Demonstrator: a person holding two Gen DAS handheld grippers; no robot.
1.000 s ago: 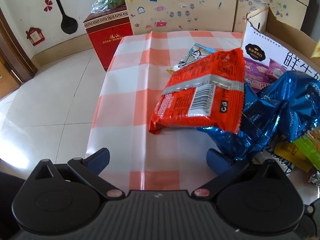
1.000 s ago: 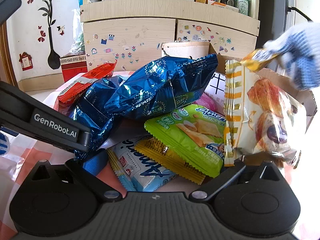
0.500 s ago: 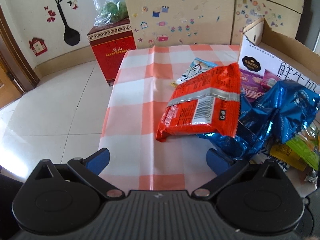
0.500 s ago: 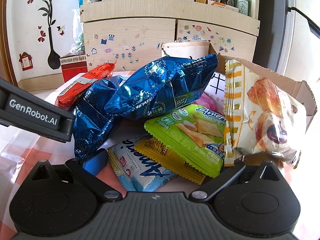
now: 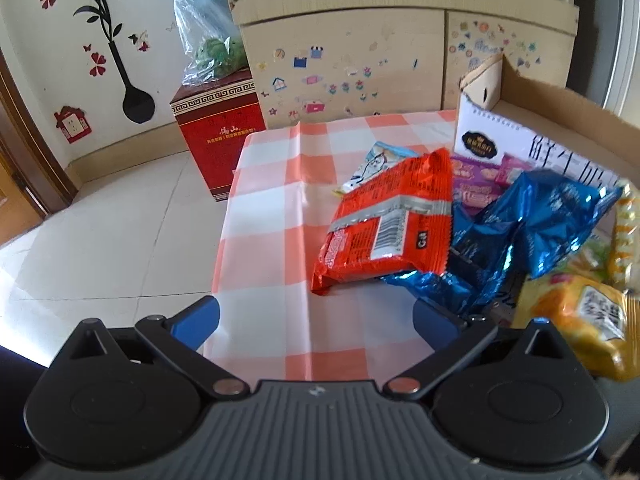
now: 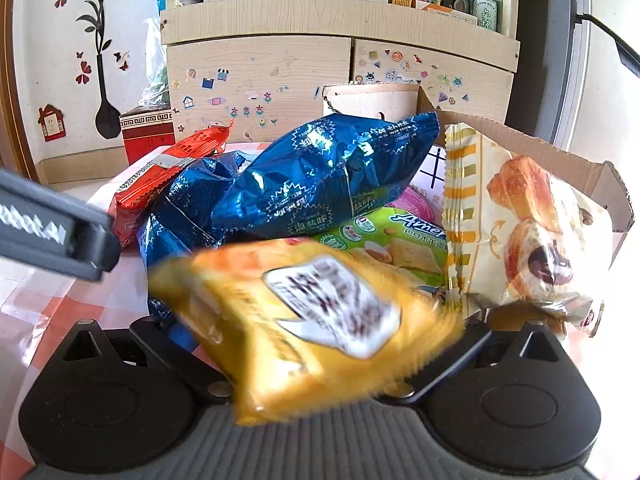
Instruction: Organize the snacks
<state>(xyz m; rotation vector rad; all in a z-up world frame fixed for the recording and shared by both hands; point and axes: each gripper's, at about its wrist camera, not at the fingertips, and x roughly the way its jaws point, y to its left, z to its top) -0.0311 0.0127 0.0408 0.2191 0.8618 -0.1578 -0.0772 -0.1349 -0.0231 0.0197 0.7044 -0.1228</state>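
A heap of snacks lies on the checked tablecloth (image 5: pixel 272 208): a red pack (image 5: pixel 388 224), crumpled blue foil bags (image 5: pixel 532 224), a purple pack (image 5: pixel 476 184) and a yellow pack (image 5: pixel 580 320). My left gripper (image 5: pixel 316 322) hovers open just short of the red pack, holding nothing. In the right wrist view the yellow pack (image 6: pixel 312 320) is blurred and lies across the front of my right gripper (image 6: pixel 320 332), hiding most of its fingers; the linkage arms stand spread wide. Behind it are a blue bag (image 6: pixel 320 176), a green pack (image 6: pixel 400 236) and a pastry bag (image 6: pixel 520 232).
An open cardboard box (image 5: pixel 560 112) stands at the table's right, with a white spiral-bound card (image 5: pixel 488 136) leaning in it. A red carton (image 5: pixel 218 132) with a plastic bag on top sits on the floor. A wooden cabinet (image 6: pixel 260 76) stands behind. The left gripper's body (image 6: pixel 52 232) juts in.
A yellow pack has come into view, blurred, across my right gripper's front. My left gripper has drawn back from the heap. The gloved hand seen a second ago is gone.
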